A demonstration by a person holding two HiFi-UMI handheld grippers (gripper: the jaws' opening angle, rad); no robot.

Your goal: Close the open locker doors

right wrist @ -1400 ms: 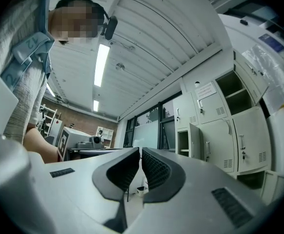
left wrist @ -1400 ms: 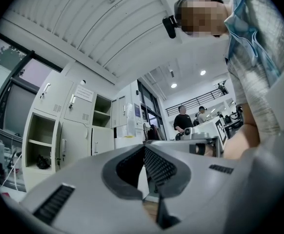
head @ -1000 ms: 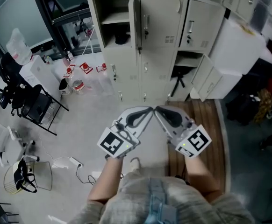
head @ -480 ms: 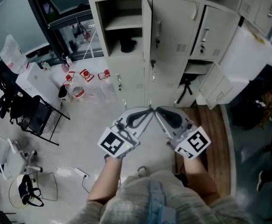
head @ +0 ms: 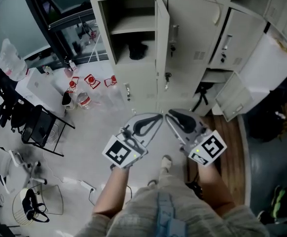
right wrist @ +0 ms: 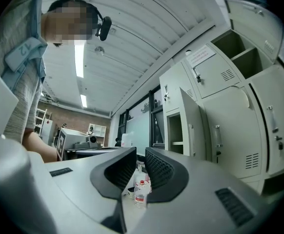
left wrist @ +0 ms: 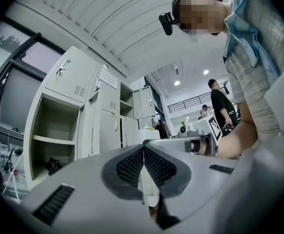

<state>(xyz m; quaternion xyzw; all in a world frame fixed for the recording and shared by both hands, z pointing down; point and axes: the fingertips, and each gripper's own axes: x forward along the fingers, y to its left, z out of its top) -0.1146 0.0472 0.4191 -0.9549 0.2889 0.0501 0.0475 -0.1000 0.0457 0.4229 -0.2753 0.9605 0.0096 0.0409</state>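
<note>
I find the upper door (head: 163, 23) and lower door (head: 234, 97) open, none closed yet; left gripper (head: 158, 116) closed, right gripper (head: 169, 114) just opening, both empty.

Pale floor (head: 95, 128), black chair (head: 39, 124) at left, wooden boards (head: 230, 143) at right, strip lights (right wrist: 79, 57) overhead

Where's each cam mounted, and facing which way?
Head view: on the person's head, steeply down at floor and lockers; both forearms, left gripper, right gripper show.
Left gripper view: on left gripper, along its shut jaws toward the open locker; torso at right.
Right gripper view: on right gripper, along jaws just opening, empty, toward floor bottles; torso at left.
Shared: all show the open locker.
</note>
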